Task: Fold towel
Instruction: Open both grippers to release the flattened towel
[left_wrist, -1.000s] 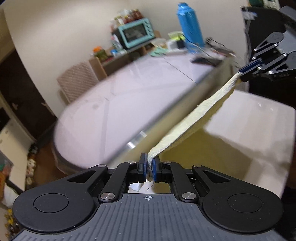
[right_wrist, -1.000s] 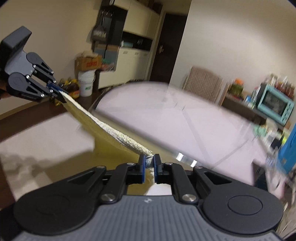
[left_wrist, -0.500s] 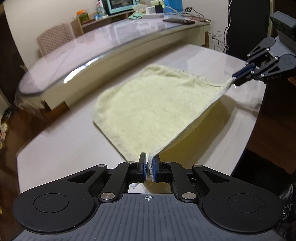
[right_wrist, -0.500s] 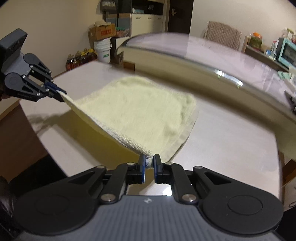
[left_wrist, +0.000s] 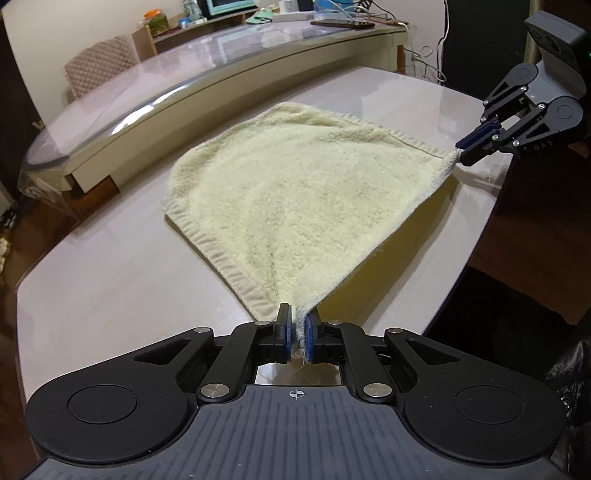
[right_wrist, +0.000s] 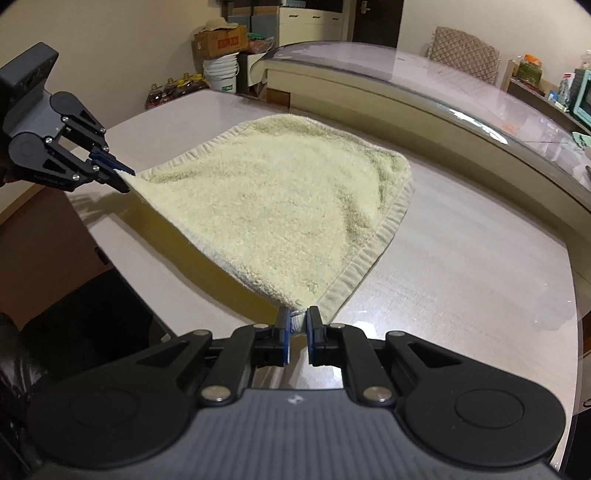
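Note:
A pale yellow towel (left_wrist: 295, 192) lies on the light table (left_wrist: 110, 295), its far part flat and its near edge lifted. My left gripper (left_wrist: 297, 330) is shut on the towel's near left corner. My right gripper (right_wrist: 297, 328) is shut on the near right corner of the towel (right_wrist: 277, 206). The near edge hangs stretched between them above the table's front edge. The right gripper shows in the left wrist view (left_wrist: 461, 149) at the right; the left gripper shows in the right wrist view (right_wrist: 127, 181) at the left.
A long curved glass-topped counter (left_wrist: 184, 85) runs behind the table. A quilted chair (right_wrist: 463, 55) stands beyond it. Boxes and a white bucket (right_wrist: 221, 75) sit on the floor at the far left. The table's front edge (left_wrist: 476, 240) drops to dark floor.
Both grippers have come down and back with the towel's near corners. The towel, first held up and edge-on, now lies spread on the table with only its near edge raised.

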